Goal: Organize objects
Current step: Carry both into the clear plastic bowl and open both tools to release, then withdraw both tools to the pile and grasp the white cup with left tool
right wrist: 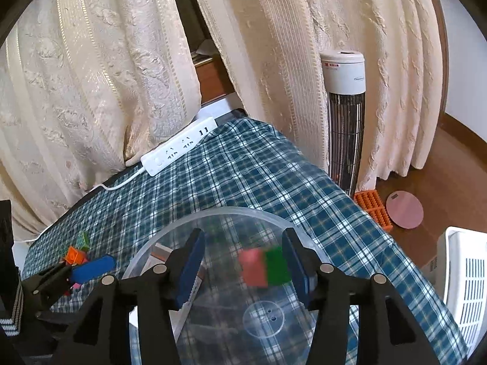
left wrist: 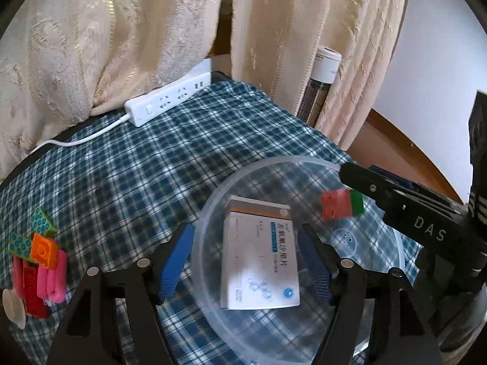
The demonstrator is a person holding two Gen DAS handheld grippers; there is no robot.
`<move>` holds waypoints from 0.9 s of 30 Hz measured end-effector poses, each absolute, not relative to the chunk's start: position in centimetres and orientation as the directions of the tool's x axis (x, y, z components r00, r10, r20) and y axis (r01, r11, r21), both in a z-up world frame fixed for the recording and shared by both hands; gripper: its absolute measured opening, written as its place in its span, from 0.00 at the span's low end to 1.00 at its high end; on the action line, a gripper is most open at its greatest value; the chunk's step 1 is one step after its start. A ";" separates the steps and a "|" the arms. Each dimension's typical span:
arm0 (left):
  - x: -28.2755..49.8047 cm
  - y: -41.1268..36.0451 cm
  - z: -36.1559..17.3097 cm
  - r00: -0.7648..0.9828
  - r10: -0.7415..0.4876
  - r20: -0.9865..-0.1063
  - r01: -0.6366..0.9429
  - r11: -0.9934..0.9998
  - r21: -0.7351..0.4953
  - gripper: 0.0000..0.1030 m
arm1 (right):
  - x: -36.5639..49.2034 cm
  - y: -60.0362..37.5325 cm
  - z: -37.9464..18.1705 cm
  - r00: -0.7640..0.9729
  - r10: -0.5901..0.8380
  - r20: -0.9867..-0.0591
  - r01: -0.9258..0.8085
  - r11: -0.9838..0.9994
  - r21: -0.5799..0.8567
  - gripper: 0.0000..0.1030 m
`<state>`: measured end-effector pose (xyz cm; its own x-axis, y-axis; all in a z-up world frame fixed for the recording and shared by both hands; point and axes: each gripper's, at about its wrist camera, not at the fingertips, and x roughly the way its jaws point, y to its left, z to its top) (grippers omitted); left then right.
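Observation:
A clear plastic bowl (left wrist: 213, 200) stands on the plaid cloth, with a white medicine box (left wrist: 258, 258) lying in it. A red-and-green brick piece (left wrist: 342, 203) is in the air over the bowl, blurred in the right wrist view (right wrist: 264, 266), between my right gripper's (right wrist: 243, 266) open fingers and touching neither. My left gripper (left wrist: 246, 267) is open, its fingers on either side of the box, the left one outside the bowl wall. A pile of coloured bricks (left wrist: 36, 258) lies at the left.
A white power strip (left wrist: 169, 99) lies at the table's far edge against cream curtains. A tower heater (right wrist: 345, 115), an orange block (right wrist: 374, 208), a pink disc (right wrist: 404, 210) and a white basket (right wrist: 465, 283) stand on the floor to the right.

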<state>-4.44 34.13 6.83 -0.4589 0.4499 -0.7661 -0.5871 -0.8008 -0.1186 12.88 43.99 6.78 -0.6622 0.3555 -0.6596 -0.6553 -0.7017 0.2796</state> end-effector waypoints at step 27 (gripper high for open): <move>-3.0 22.3 8.0 -0.598 0.304 -0.742 -0.411 -0.911 -0.042 0.75 | 10.4 35.1 8.1 -0.710 0.307 -0.634 -0.588 -0.753 0.295 0.54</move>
<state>-3.00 22.26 8.04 -0.5976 0.3040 -0.7420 -0.4108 -0.9108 -0.0423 10.39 35.14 8.10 -0.7099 0.3068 -0.6340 -0.5884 -0.7530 0.2945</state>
